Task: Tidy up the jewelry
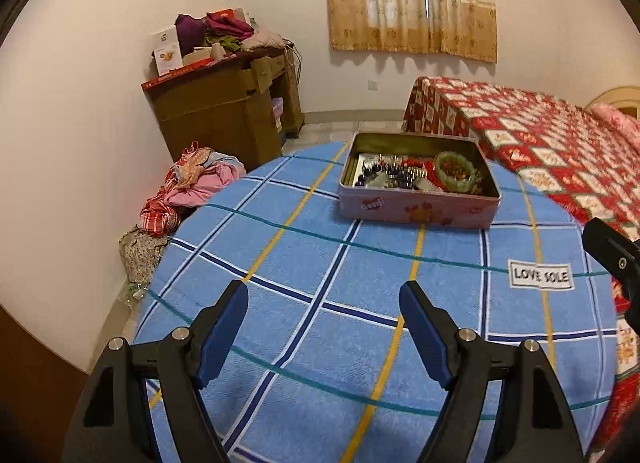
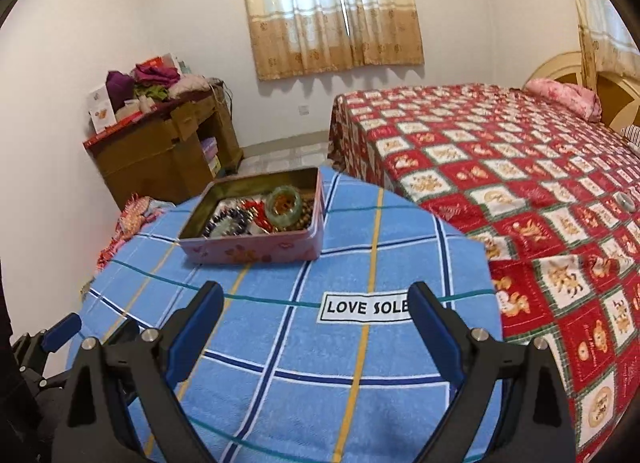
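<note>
Both grippers, left (image 1: 324, 327) and right (image 2: 318, 323), are held spread and empty. Ahead on the blue checked towel (image 1: 320, 283), the jewelry tin (image 1: 418, 181) is positioned crosswise, apparently nearer the left fingers.

This is a bedroom in a home: a bed (image 2: 520, 183) is lying under a red patchwork quilt with a pink pillow (image 2: 564, 97), floral curtains (image 2: 332, 11) are hanging over the window, and clothes are piling up on a wooden cabinet (image 2: 160, 151) (more on the floor).
</note>
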